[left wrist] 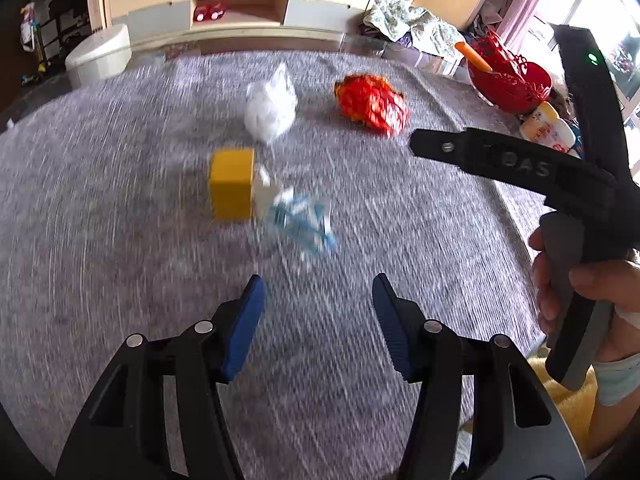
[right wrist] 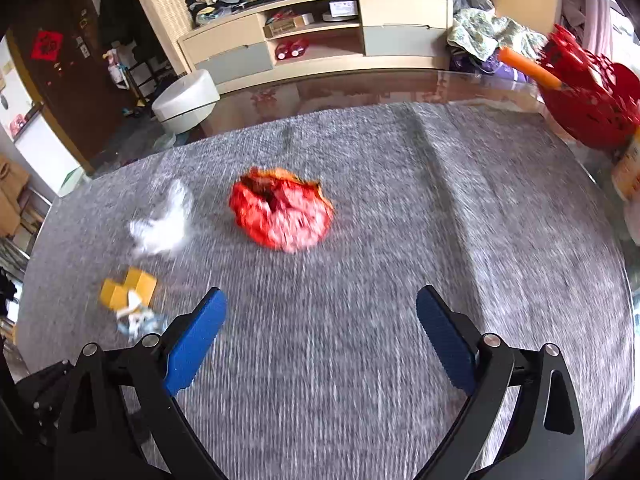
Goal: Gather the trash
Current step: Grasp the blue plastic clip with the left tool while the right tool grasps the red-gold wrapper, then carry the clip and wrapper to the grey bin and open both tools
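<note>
Blue-padded left hand-held gripper tilted down, apparently empty

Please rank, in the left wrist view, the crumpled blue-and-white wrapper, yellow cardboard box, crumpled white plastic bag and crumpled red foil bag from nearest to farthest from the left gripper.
1. Crumpled blue-and-white wrapper: just ahead of the left gripper.
2. Yellow cardboard box: touching the wrapper's left side, slightly farther.
3. Crumpled white plastic bag: beyond the box, centre.
4. Crumpled red foil bag: far right; its distance is close to the white bag's, so the order is uncertain.
</note>
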Demonstrator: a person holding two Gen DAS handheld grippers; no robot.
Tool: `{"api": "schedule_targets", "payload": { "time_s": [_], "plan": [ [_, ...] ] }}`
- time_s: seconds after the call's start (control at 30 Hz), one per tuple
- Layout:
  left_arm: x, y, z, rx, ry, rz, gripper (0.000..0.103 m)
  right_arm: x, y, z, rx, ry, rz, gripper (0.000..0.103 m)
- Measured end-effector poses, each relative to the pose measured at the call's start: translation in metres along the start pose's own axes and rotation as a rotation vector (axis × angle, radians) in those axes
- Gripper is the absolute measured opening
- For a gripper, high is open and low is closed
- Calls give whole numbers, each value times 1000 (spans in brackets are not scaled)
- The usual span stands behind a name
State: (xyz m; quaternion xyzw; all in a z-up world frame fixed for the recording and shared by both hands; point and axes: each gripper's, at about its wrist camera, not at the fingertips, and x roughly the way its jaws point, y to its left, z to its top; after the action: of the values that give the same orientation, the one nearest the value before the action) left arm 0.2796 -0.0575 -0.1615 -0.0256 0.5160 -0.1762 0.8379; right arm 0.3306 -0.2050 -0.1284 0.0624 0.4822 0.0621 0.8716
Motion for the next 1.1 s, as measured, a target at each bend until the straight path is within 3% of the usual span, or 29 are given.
{"api": "schedule_targets", "payload": {
  "time_s": [0.27,0.37,0.53,0.6,0.7,0.83,1.1],
  "plan": [
    [14,0,23,6,-17,-8,39,29,16,24,-54,-3,-25,95],
    [18,0,28,17,-14,-5,21,40,21,31,-69,3,-41,95],
    [21,1,33,27,-11,1,9,51,26,39,-83,9,-24,88],
    [21,2,32,33,-11,3,9,52,28,41,-80,6,-6,75],
    [18,1,29,48,-9,8,8,50,31,41,-86,8,6,69],
    [5,0,19,53,-18,10,8,38,34,34,-105,8,2,67],
    [-43,-8,-10,48,-61,-10,8,-26,31,-2,-103,-6,38,67]
  ]
}}
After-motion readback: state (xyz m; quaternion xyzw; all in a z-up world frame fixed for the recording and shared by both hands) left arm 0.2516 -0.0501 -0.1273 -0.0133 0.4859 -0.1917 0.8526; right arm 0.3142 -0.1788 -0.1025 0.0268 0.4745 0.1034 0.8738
